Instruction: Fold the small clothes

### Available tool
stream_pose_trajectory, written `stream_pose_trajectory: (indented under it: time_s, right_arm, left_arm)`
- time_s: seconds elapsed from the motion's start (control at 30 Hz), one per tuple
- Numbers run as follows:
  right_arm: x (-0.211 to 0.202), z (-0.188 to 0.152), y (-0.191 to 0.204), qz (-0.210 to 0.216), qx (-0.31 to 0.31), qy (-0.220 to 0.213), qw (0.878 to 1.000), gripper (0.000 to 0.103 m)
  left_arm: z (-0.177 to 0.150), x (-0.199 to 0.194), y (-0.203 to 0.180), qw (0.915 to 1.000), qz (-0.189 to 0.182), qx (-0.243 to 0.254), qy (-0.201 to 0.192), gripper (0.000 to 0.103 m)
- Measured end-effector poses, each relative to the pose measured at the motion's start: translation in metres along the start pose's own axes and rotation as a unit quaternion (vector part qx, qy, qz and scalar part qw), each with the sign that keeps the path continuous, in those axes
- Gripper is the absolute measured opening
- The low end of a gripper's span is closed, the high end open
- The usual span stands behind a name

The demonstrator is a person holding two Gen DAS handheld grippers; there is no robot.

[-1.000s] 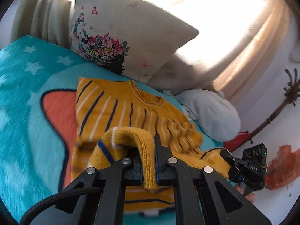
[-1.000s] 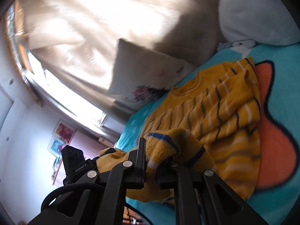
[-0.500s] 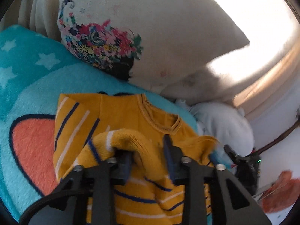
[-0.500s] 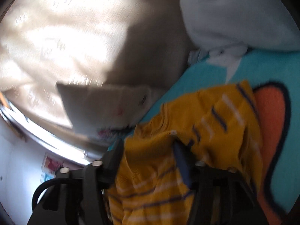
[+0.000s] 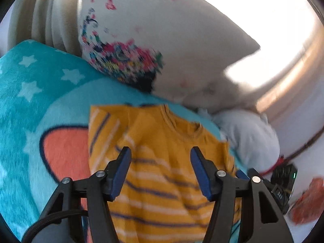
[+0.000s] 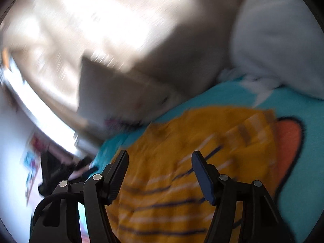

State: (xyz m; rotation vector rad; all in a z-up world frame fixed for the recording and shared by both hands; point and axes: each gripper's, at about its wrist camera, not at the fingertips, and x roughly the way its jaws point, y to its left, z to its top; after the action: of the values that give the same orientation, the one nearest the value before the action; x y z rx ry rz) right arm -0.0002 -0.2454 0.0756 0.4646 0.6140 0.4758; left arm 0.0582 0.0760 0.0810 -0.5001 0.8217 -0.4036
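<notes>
A small yellow sweater [image 5: 162, 162] with navy and white stripes lies folded over on the teal blanket [image 5: 40, 101], its neck opening toward the pillows. My left gripper [image 5: 161, 156] is open and empty, just above the sweater's middle. The sweater also shows in the right wrist view [image 6: 182, 151], blurred. My right gripper [image 6: 160, 159] is open and empty above it. The other gripper shows at the right edge of the left wrist view [image 5: 281, 184].
A white floral pillow [image 5: 151, 46] leans on beige curtains behind the sweater. A pale blue cushion [image 5: 249, 139] lies at the right, also in the right wrist view [image 6: 279, 40]. The blanket has an orange patch [image 5: 64, 151]. A white wall is at far right.
Both grippers were shut on the sweater's hem, carried it forward over the body toward the neck, then opened and let it go. The sweater now lies folded.
</notes>
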Motion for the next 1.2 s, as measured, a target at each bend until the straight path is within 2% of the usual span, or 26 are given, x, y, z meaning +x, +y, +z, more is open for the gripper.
stream_pose_trajectory:
  time_s: [0.07,0.1,0.17,0.27,0.37,0.4,0.47,0.57,0.67,0.8,0.97,1.0,1.03,1.07,1.2]
  right_arm:
    - [0.016,-0.010,0.006,-0.007,-0.020,0.034,0.999,0.069]
    - [0.024,-0.014,0.005,-0.024,-0.031,0.046,0.998,0.069]
    - [0.031,-0.014,-0.003,-0.058,-0.038,0.048,0.996,0.069]
    - [0.022,0.004,-0.024,-0.119,-0.026,0.004,0.993,0.068]
    - [0.003,0.020,-0.036,-0.226,-0.039,-0.043,0.972,0.068]
    - [-0.003,0.021,-0.036,-0.235,-0.041,-0.048,0.970,0.068]
    - [-0.024,0.018,-0.034,-0.241,-0.045,-0.062,0.967,0.069]
    - [-0.056,0.002,-0.026,-0.203,-0.050,-0.063,0.976,0.069]
    - [-0.080,-0.023,-0.021,-0.187,-0.066,-0.054,0.979,0.070]
    - [-0.098,-0.058,-0.019,-0.174,-0.082,-0.041,0.981,0.070]
    - [-0.109,-0.080,-0.028,-0.172,-0.068,-0.053,0.981,0.071]
    - [-0.111,-0.083,-0.031,-0.173,-0.060,-0.052,0.982,0.072]
    - [-0.109,-0.084,-0.033,-0.174,-0.055,-0.052,0.982,0.072]
    - [-0.108,-0.086,-0.034,-0.174,-0.052,-0.052,0.982,0.072]
    - [-0.100,-0.091,-0.037,-0.161,-0.046,-0.044,0.985,0.072]
  left_arm:
    - [-0.016,0.006,-0.003,0.9997,0.012,0.017,0.010,0.060]
    - [-0.023,0.010,-0.001,0.9991,0.031,0.023,0.014,0.060]
    - [-0.030,0.019,0.009,0.9981,0.055,0.016,0.022,0.060]
    - [-0.030,0.026,0.036,0.9977,0.052,-0.035,0.026,0.060]
    - [-0.025,0.018,0.048,0.9972,0.031,-0.066,0.018,0.060]
    - [-0.024,0.012,0.049,0.9971,0.020,-0.072,0.015,0.060]
    - [-0.025,-0.002,0.047,0.9975,0.008,-0.070,0.008,0.060]
    - [-0.033,-0.024,0.045,0.9987,0.024,-0.045,-0.003,0.065]
    - [-0.050,-0.039,0.049,0.9991,0.033,-0.025,0.003,0.066]
    - [-0.076,-0.041,0.055,0.9995,0.009,-0.011,0.028,0.066]
    - [-0.099,-0.022,0.049,0.9983,0.007,0.003,0.058,0.065]
    - [-0.100,-0.021,0.049,0.9983,0.003,0.003,0.058,0.061]
    - [-0.101,-0.022,0.049,0.9981,0.001,0.004,0.061,0.039]
    - [-0.100,-0.021,0.049,0.9976,-0.001,0.007,0.069,0.010]
    - [-0.092,-0.027,0.046,0.9960,0.039,0.036,0.072,0.007]
